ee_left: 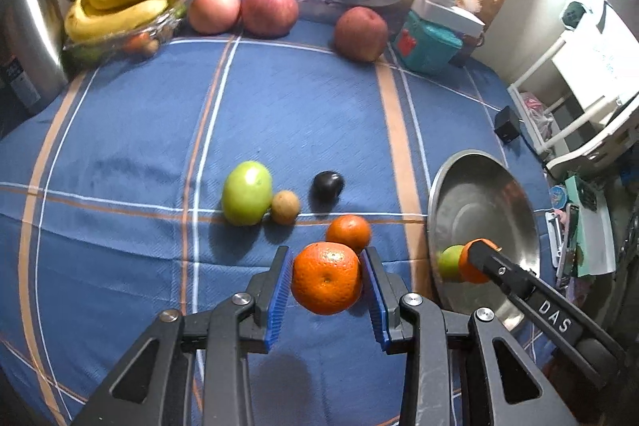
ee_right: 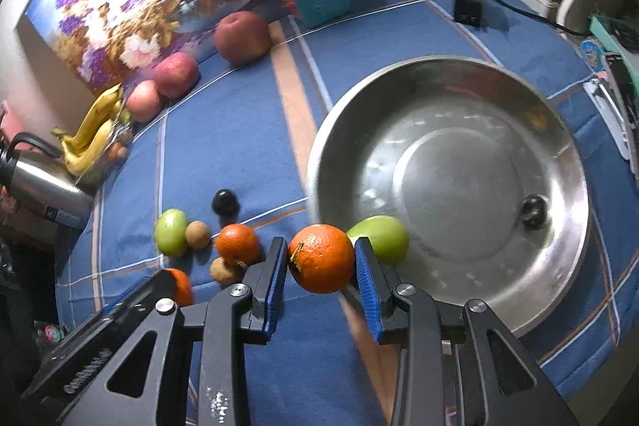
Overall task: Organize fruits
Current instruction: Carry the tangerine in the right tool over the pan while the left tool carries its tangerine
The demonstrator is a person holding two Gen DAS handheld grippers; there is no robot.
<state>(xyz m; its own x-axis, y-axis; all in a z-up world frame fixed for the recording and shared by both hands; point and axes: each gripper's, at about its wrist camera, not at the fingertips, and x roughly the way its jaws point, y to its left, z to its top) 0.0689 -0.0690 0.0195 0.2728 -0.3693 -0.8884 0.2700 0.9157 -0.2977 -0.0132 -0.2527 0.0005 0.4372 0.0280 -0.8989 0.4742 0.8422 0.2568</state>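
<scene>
My left gripper (ee_left: pixel 325 254) is shut on an orange (ee_left: pixel 326 280), lifted just above the blue checked cloth. Beyond it on the cloth lie a second orange (ee_left: pixel 348 233), a green fruit (ee_left: pixel 247 192), a small brown fruit (ee_left: pixel 285 207) and a dark plum (ee_left: pixel 328 185). My right gripper (ee_right: pixel 321 246) is shut on another orange (ee_right: pixel 322 260) over the near left rim of the steel bowl (ee_right: pixel 567 130). Inside the bowl sit a green fruit (ee_right: pixel 385 236) and a dark plum (ee_right: pixel 535 212). In the right wrist view, the left gripper (ee_right: pixel 171 280) shows at lower left.
Along the back stand bananas (ee_left: pixel 131 0) in a glass dish, three red apples (ee_left: pixel 269 11), a teal box (ee_left: pixel 429 42) and a floral picture. A steel kettle (ee_left: pixel 32 34) is at far left, a black adapter (ee_right: pixel 467 6) beyond the bowl, and a white rack (ee_left: pixel 579 78) past the table's right edge.
</scene>
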